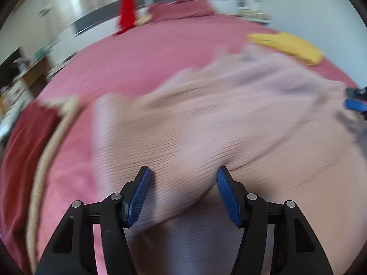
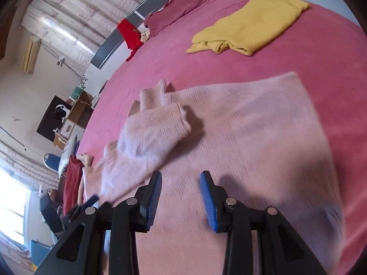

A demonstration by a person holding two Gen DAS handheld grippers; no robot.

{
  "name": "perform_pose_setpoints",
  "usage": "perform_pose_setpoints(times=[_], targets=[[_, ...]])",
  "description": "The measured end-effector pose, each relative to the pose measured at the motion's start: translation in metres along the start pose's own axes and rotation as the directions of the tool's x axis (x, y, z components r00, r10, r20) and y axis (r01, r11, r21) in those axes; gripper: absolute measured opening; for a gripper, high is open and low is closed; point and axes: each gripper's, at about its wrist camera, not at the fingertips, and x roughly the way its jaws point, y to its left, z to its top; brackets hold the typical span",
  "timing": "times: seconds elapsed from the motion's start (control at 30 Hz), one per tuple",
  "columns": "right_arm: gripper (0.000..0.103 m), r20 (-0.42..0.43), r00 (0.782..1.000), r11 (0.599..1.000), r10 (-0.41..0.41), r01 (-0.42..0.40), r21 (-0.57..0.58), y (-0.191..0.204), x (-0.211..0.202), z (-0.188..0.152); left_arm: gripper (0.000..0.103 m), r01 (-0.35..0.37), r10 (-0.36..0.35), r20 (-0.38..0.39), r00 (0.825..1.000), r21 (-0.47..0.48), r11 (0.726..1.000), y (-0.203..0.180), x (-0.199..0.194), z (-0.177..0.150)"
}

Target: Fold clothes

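Left gripper (image 1: 183, 183) first: its blue fingers (image 1: 140, 194) stand wide apart with nothing pinched, and the pale pink sweater (image 1: 206, 126) bulges up right in the gap between them and spreads away ahead. The view is smeared with blur, so whether the pads touch the knit, I cannot tell.

Over to the right gripper (image 2: 181, 190): fingers (image 2: 153, 197) also parted, empty, poised low above the sweater's broad body. Straight ahead of these fingers the body runs out toward the far hem or shoulder edge; ahead and to their left a sleeve (image 2: 156, 133) lies folded diagonally across the body, cuff pointing ahead and to the right. That is the relation to watch: the sweater's long axis seems to run across both grippers, left to right, with each gripper over one end, the left one visible at the lower left edge of the right view.

Further out beyond the fingers, the pink bed (image 2: 160, 57) carries a yellow garment (image 2: 247, 23), well apart from the sweater. My read: both sit equally near for a two-handed pinch and fold.
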Motion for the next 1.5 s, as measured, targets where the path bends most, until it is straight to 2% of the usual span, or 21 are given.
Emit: perform_pose_setpoints(times=[0.07, 0.1, 0.13, 0.2, 0.23, 0.37, 0.5, 0.6, 0.7, 0.77, 0.8, 0.87, 0.93, 1.0, 1.07, 1.13, 1.27, 1.33, 1.37, 1.43, 1.5], targets=[[0.036, -0.006, 0.998, 0.994, 0.06, -0.059, 0.088, -0.008, 0.017, 0.012, 0.064, -0.059, 0.059, -0.011, 0.998, -0.025, 0.998, 0.02, 0.0, -0.014], [0.037, -0.004, 0.997, 0.988, 0.074, -0.073, 0.138, -0.013, 0.026, 0.018, 0.075, -0.088, 0.088, -0.012, 0.996, -0.036, 0.995, 0.03, -0.001, -0.02], [0.037, -0.012, 0.995, 0.98, 0.103, -0.099, 0.172, -0.015, 0.035, 0.022, 0.079, -0.104, 0.104, -0.012, 0.995, -0.058, 0.993, 0.04, -0.002, -0.026], [0.037, -0.034, 0.984, 0.96, 0.172, -0.16, 0.231, -0.019, 0.053, 0.027, 0.081, -0.062, 0.062, -0.002, 0.998, -0.166, 0.984, 0.063, -0.004, -0.036], [0.037, -0.034, 0.983, 0.957, 0.181, -0.168, 0.235, -0.018, 0.055, 0.027, 0.081, -0.039, 0.041, 0.003, 0.999, -0.216, 0.976, 0.074, -0.004, -0.041], [0.012, -0.026, 0.983, 0.96, 0.184, -0.173, 0.221, -0.006, 0.052, 0.023, 0.081, 0.001, 0.002, 0.011, 1.0, -0.274, 0.962, 0.087, -0.004, -0.048], [0.011, 0.012, 0.979, 0.965, 0.202, -0.201, 0.167, 0.014, 0.028, 0.02, 0.081, -0.022, 0.027, 0.017, 0.999, -0.245, 0.969, 0.077, -0.005, -0.055], [0.011, 0.058, 0.984, 0.982, 0.168, -0.172, 0.077, 0.028, -0.005, 0.015, 0.082, -0.025, 0.032, 0.024, 0.999, -0.247, 0.969, 0.07, 0.001, -0.046], [0.019, -0.03, 0.999, 1.0, 0.026, -0.026, 0.004, 0.021, 0.008, 0.01, 0.082, -0.027, 0.033, 0.023, 0.999, -0.241, 0.97, 0.068, -0.001, -0.05], [0.023, -0.153, 0.978, 0.988, -0.144, 0.132, -0.083, 0.011, 0.032, 0.0, 0.082, -0.033, 0.035, 0.009, 0.999, -0.228, 0.973, 0.067, -0.005, -0.052], [0.016, -0.173, 0.959, 0.97, -0.226, 0.204, -0.135, 0.006, 0.037, -0.007, 0.082, -0.04, 0.041, -0.001, 0.999, -0.219, 0.975, 0.068, -0.007, -0.054], [0.019, -0.083, 0.96, 0.959, -0.269, 0.259, -0.114, 0.002, 0.015, -0.013, 0.082, -0.08, 0.08, -0.006, 0.997, -0.212, 0.974, 0.07, -0.017, -0.059], [0.024, 0.024, 0.949, 0.946, -0.315, 0.316, -0.076, 0.003, -0.01, -0.016, 0.082, -0.115, 0.128, 0.042, 0.991, -0.226, 0.967, 0.07, -0.036, -0.062], [0.024, 0.116, 0.94, 0.934, -0.322, 0.335, -0.121, 0.018, -0.027, -0.016, 0.082, -0.119, 0.15, 0.122, 0.981, -0.232, 0.965, 0.063, -0.051, -0.058], [0.024, 0.17, 0.943, 0.919, -0.287, 0.321, -0.231, 0.046, -0.029, -0.017, 0.082, -0.099, 0.136, 0.175, 0.975, -0.203, 0.974, 0.048, -0.056, -0.044], [0.024, 0.14, 0.971, 0.92, -0.195, 0.231, -0.316, 0.068, -0.018, -0.016, 0.082, -0.122, 0.136, 0.124, 0.983, -0.114, 0.986, 0.034, -0.047, -0.037], [0.024, 0.047, 0.975, 0.866, -0.219, 0.216, -0.452, 0.096, 0.027, -0.021, 0.082, -0.156, 0.155, 0.02, 0.988, 0.047, 0.987, 0.011, -0.029, -0.027], [0.024, 0.007, 0.957, 0.837, -0.29, 0.257, -0.483, 0.09, 0.049, -0.03, 0.082, -0.2, 0.199, -0.05, 0.979, -0.025, 0.979, 0.039, -0.027, -0.052], [0.024, -0.015, 0.952, 0.843, -0.307, 0.265, -0.468, 0.082, 0.056, -0.032, 0.083, -0.209, 0.203, -0.077, 0.976, -0.069, 0.976, 0.053, -0.027, -0.063], [0.022, -0.058, 0.945, 0.866, -0.322, 0.269, -0.423, 0.063, 0.067, -0.033, 0.088, -0.148, 0.137, -0.067, 0.988, -0.2, 0.969, 0.079, -0.039, -0.082], [0.022, -0.04, 0.963, 0.907, -0.268, 0.238, -0.347, 0.049, 0.062, -0.033, 0.091, -0.172, 0.16, -0.072, 0.985, -0.23, 0.958, 0.088, -0.048, -0.091]])
